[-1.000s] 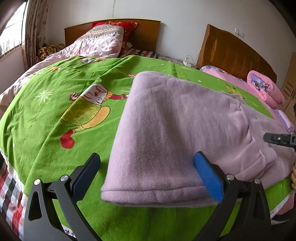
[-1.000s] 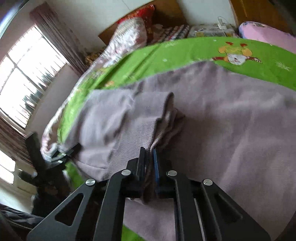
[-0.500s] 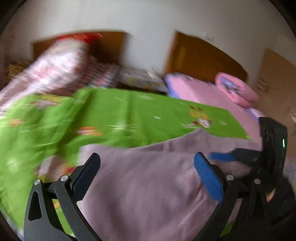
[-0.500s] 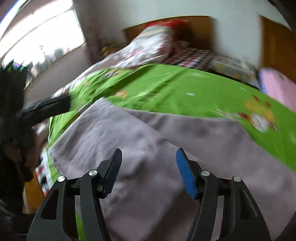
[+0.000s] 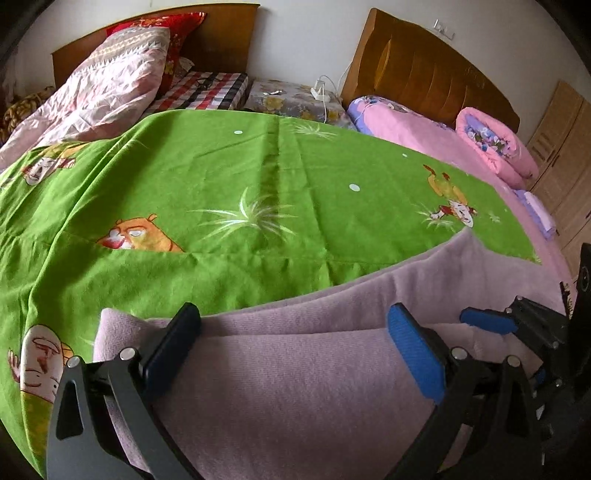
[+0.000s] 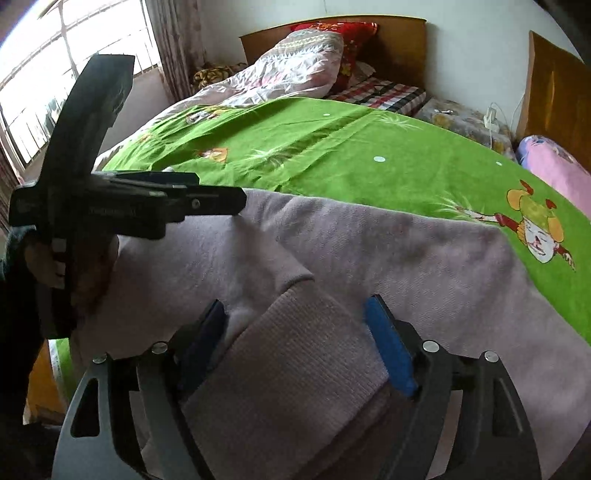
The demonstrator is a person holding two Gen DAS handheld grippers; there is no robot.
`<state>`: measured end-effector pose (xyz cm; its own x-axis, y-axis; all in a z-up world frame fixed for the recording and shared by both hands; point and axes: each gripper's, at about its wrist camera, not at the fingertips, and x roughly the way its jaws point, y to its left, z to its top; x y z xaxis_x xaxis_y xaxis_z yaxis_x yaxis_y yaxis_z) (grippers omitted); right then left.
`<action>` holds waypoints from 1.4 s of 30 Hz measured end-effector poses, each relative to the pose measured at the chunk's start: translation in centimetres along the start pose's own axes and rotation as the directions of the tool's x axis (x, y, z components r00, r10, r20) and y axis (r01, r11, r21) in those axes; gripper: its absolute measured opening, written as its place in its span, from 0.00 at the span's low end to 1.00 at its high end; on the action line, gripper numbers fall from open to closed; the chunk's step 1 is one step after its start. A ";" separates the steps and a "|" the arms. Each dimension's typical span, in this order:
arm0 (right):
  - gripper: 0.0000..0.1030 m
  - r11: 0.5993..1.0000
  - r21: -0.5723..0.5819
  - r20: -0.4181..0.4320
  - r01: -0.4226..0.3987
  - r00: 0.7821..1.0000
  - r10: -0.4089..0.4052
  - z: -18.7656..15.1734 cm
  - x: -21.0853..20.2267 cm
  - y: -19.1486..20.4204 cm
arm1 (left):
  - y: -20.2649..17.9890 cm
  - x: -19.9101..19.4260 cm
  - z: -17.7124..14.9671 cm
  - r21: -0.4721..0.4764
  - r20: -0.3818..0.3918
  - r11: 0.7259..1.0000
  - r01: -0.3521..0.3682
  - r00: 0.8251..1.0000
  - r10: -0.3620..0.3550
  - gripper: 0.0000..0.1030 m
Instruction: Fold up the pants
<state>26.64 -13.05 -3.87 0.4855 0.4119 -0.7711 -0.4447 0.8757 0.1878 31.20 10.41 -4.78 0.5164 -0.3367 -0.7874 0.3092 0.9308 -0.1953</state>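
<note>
Lilac knit pants [image 5: 303,384] lie folded on the green cartoon sheet [image 5: 236,192], along the bed's near edge. My left gripper [image 5: 295,350] hovers open over the fold, jaws wide, nothing pressed between them. In the right wrist view my right gripper [image 6: 295,343] straddles the ribbed waistband [image 6: 295,354]. Its jaws are opening and the pads stand off the fabric. The left gripper [image 6: 232,201] shows there side-on over the pants' [image 6: 424,266] left end, with a hand on its handle. A blue pad [image 5: 487,320] of the right gripper appears at the right of the left wrist view.
A pink-white quilt [image 5: 99,88] and a red pillow [image 5: 177,33] lie at the wooden headboard [image 5: 221,26]. A second bed with pink bedding [image 5: 417,129] stands to the right, a covered stand [image 5: 295,99] with a charger between them. A window [image 6: 37,88] is far left.
The right gripper has let go of the waistband and its jaws have spread wide. The left gripper has swung to the right along the pants, still open, closer to the right gripper.
</note>
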 end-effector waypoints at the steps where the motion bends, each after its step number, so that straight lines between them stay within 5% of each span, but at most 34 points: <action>1: 0.74 1.000 0.011 0.004 0.006 1.000 -0.006 0.1 -0.3 -0.2 | -0.1 -0.4 0.0 -0.001 0.009 1.000 -0.006 1.000 0.006 0.98; 4: 0.75 0.998 -0.009 0.028 0.069 0.997 -0.069 -0.8 -2.6 1.1 | -1.7 -4.1 -0.2 -0.029 0.116 0.995 -0.091 0.989 0.093 0.98; 8: 0.83 0.998 -0.071 0.036 0.002 0.999 0.000 -3.0 -5.9 3.1 | -4.0 -8.1 -2.7 -0.001 0.231 0.996 -0.090 0.969 0.088 0.98; 12: 0.85 0.999 -0.049 -0.045 0.000 0.999 -0.002 -6.2 -4.9 2.6 | -4.2 -4.0 -4.7 0.040 0.080 0.986 -0.164 0.984 0.160 0.97; 14: 0.86 1.000 0.016 -0.051 -0.008 0.999 0.009 -6.6 -5.4 1.3 | -4.5 -4.0 -4.0 0.048 0.094 0.982 -0.180 0.980 0.175 0.98; 17: 0.86 0.997 0.013 -0.039 0.076 0.996 -0.076 -7.4 -7.3 0.1 | -5.2 -3.7 -3.3 0.055 0.059 0.970 -0.235 0.971 0.232 0.98; 22: 0.86 0.968 0.170 -0.047 0.185 0.983 -0.179 -11.7 -10.6 -5.4 | -10.7 -4.6 -2.3 0.140 0.121 0.983 -0.121 0.987 0.104 0.98; 25: 0.86 0.965 0.220 0.031 0.143 0.988 -0.153 -14.2 -13.5 -7.0 | -14.8 -2.8 -1.5 0.237 0.119 0.967 -0.094 0.991 0.067 0.98; 30: 0.86 0.879 0.476 0.230 0.030 0.960 -0.157 -19.4 -21.4 -11.1 | -20.2 1.3 -1.9 0.370 0.075 0.928 -0.037 0.997 0.010 0.98; 33: 0.86 0.788 0.613 0.339 -0.062 0.921 -0.191 -24.6 -26.4 -13.6 | -21.2 4.2 -2.6 0.430 -0.025 0.896 -0.108 0.991 0.131 0.99; 35: 0.86 0.693 0.710 0.352 -0.122 0.914 -0.200 -28.1 -28.1 -15.3 | -20.4 4.3 -2.4 0.391 -0.053 0.917 -0.077 0.993 0.106 0.99; 38: 0.87 0.541 0.829 0.281 -0.138 0.941 -0.191 -31.4 -27.2 -16.9 | -20.1 4.6 -2.3 0.372 -0.075 0.927 -0.057 0.993 0.092 0.99; 39: 0.86 0.523 0.842 0.265 -0.130 0.945 -0.193 -31.7 -26.6 -17.1 | -20.2 4.6 -2.4 0.372 -0.076 0.926 -0.059 0.993 0.094 0.99; 42: 0.86 0.556 0.824 0.269 -0.107 0.938 -0.218 -30.1 -26.1 -17.4 | -20.0 4.5 -2.3 0.368 -0.079 0.928 -0.056 0.993 0.092 0.99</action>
<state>-0.99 -46.66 -5.32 0.7545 0.2636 -0.6010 0.3210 0.6506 0.6883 25.52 -9.34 -5.73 0.4776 -0.2374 -0.8459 0.5520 0.8301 0.0787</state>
